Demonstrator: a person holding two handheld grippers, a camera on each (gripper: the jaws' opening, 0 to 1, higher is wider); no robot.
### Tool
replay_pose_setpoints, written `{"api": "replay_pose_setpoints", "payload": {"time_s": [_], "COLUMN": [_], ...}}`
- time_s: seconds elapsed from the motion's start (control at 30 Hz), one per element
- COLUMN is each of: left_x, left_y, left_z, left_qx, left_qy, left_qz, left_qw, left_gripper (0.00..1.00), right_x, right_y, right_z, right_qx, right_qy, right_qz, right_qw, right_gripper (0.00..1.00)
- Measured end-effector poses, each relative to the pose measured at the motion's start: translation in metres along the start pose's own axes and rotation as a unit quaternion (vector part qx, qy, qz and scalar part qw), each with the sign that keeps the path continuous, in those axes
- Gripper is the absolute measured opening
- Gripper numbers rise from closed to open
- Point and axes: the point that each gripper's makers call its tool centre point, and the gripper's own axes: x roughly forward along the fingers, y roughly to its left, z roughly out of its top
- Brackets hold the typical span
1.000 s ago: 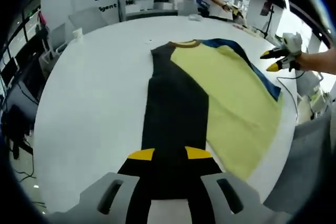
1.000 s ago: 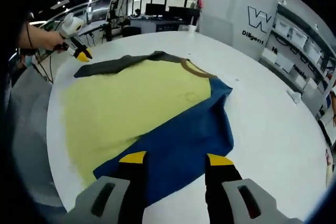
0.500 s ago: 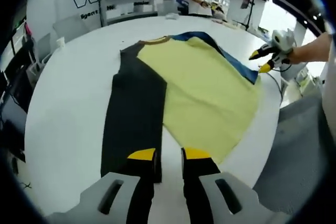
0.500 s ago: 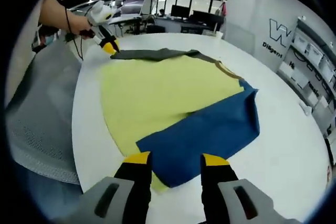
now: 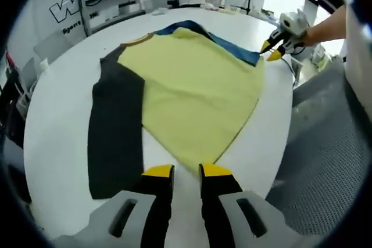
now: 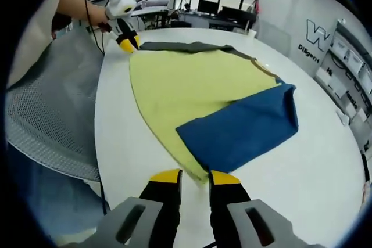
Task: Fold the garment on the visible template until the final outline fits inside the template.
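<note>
Shirt [image 5: 192, 97] lies flat on the round white table [image 5: 58, 137]: yellow body, black sleeve [image 5: 113, 126] out to one side, blue sleeve [image 6: 244, 129] folded over the yellow at the other. Left gripper [image 5: 180, 172] sits at the yellow hem corner, jaws nearly together with the hem edge at their tips; can't tell if it's pinched. Right gripper [image 6: 189, 177] same story at the opposite hem corner, just below the blue sleeve. Grey mesh chair [image 6: 52, 120] beside the table.
</note>
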Motion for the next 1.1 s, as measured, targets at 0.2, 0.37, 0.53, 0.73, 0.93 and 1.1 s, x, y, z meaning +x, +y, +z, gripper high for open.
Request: {"api": "replay_pose_setpoints", "payload": {"time_s": [0.2, 0.37, 0.53, 0.73, 0.93, 1.1], "left_x": [0.000, 0.001, 0.003, 0.006, 0.010, 0.010], "left_y": [-0.001, -0.006, -0.007, -0.008, -0.006, -0.009], "left_z": [-0.004, -0.008, -0.009, -0.009, -0.008, -0.008], "left_qx": [0.009, 0.041, 0.058, 0.080, 0.080, 0.084], "left_qy": [0.009, 0.024, 0.030, 0.037, 0.040, 0.040], "left_qz": [-0.001, -0.008, -0.009, -0.010, -0.011, -0.016], "left_qw": [0.9999, 0.9989, 0.9978, 0.9960, 0.9959, 0.9956], "left_gripper": [0.15, 0.13, 0.13, 0.14, 0.10, 0.05], "right_x": [0.000, 0.004, 0.005, 0.005, 0.006, 0.008], "right_y": [-0.002, -0.002, -0.001, -0.003, -0.005, -0.007], "right_z": [-0.003, -0.005, -0.008, -0.008, -0.007, -0.008], "right_qx": [-0.012, -0.029, -0.029, -0.034, -0.046, -0.055], "right_qy": [0.005, 0.013, 0.019, 0.021, 0.024, 0.027], "right_qz": [-0.004, 0.001, 0.003, -0.001, -0.001, -0.002], "right_qw": [0.9999, 0.9995, 0.9994, 0.9992, 0.9986, 0.9981], "right_gripper": [0.06, 0.05, 0.02, 0.02, 0.01, 0.02]}}
